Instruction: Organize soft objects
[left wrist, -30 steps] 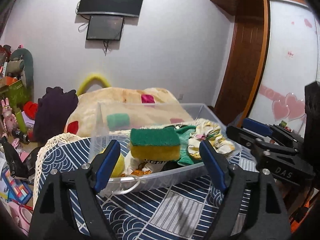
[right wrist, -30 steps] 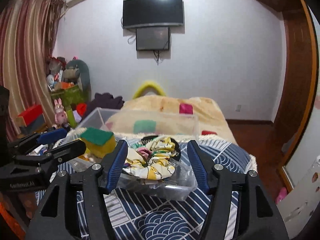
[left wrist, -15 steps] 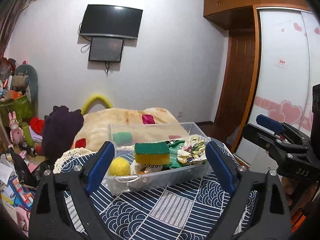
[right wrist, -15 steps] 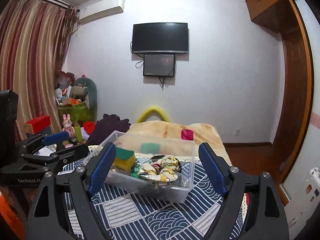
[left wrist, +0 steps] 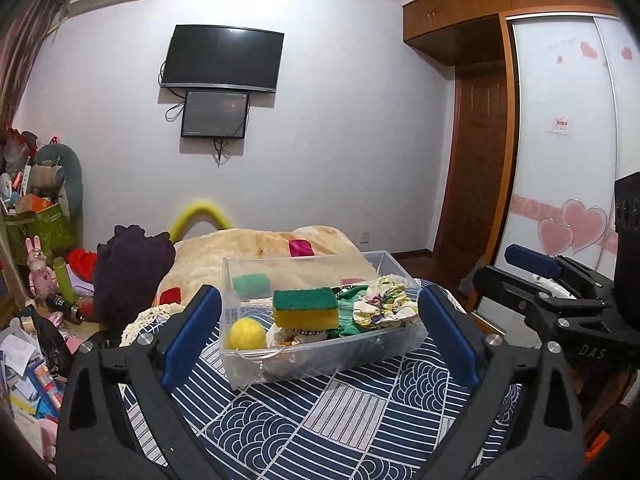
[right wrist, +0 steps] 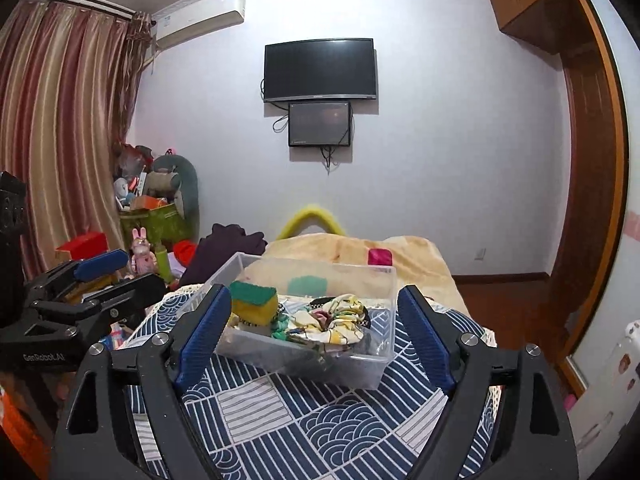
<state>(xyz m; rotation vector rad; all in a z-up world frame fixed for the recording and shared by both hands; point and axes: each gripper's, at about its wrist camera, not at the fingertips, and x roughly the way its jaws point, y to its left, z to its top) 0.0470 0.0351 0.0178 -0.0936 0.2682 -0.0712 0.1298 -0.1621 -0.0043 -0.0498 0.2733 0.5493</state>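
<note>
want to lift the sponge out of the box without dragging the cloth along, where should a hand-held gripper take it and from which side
Probably take the sponge across its two short ends, coming down from above. It lies flat on top of the pile in the clear box, green face up, with its ends exposed above the rim. The box wall blocks a level approach, and the green cloth crowds its right end, so keep the fingers shallow there.
</note>
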